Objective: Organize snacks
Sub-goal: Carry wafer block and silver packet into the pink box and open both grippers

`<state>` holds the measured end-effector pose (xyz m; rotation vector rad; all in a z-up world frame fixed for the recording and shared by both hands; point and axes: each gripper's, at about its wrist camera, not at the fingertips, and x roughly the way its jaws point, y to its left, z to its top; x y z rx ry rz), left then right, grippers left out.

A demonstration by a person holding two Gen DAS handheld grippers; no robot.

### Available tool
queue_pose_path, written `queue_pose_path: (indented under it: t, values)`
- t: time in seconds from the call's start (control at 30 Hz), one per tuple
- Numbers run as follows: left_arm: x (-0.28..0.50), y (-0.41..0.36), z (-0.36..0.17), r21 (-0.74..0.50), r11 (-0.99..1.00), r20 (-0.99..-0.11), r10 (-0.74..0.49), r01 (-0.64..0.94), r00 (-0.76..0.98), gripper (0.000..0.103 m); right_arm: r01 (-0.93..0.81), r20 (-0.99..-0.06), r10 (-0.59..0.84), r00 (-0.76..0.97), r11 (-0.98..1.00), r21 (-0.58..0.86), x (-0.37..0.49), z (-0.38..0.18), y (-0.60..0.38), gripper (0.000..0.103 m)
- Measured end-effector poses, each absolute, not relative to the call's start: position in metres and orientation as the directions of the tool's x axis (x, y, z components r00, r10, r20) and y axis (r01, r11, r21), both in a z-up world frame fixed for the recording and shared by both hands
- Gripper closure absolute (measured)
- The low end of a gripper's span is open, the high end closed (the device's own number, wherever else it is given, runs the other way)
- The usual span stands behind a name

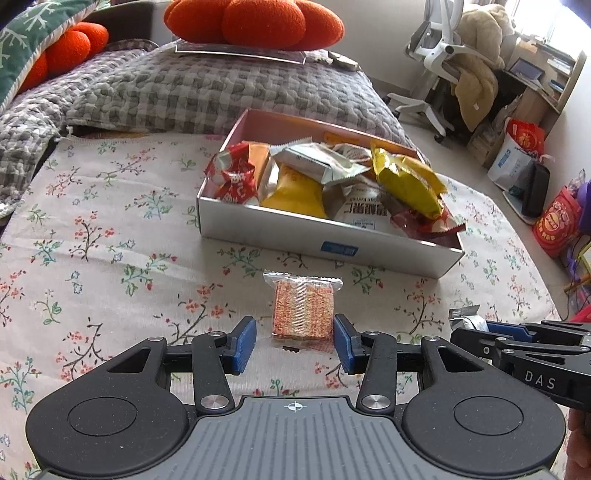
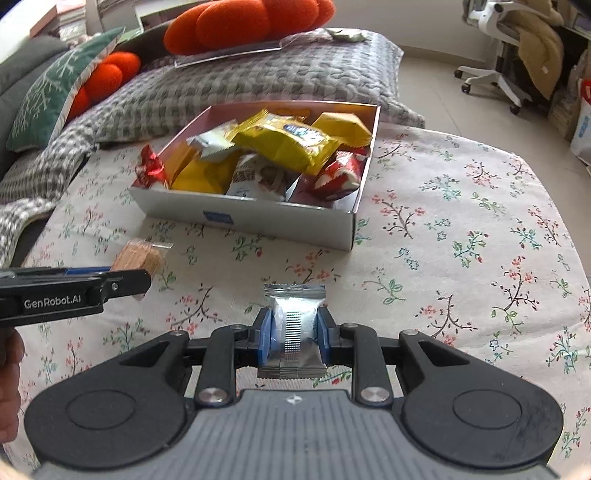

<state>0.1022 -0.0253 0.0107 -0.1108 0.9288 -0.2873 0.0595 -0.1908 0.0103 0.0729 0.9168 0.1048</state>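
Most snacks are already lying in the box (image 1: 325,236). A silver packet (image 2: 295,325) is being gripped by the right tongs (image 2: 294,338); the left tongs (image 1: 294,341) are being held open around a wafer pack (image 1: 303,308), not yet pinched.

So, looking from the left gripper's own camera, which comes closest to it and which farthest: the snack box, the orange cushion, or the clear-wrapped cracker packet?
1. The cracker packet, lying on the floral cloth between the left gripper fingers.
2. The snack box, just beyond, slightly right.
3. The orange cushion, at the far back on the grey quilt.
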Motion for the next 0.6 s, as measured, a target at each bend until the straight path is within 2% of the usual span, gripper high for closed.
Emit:
queue_pose_path:
  t: [0.6]
  values:
    - [0.139, -0.034, 0.039, -0.232, 0.939, -0.689, -0.342, 0.253, 0.639, 0.061, -0.014, -0.708, 0.211, 0.674, 0.962, 0.273, 0.082, 0.026, -0.208, 0.080]
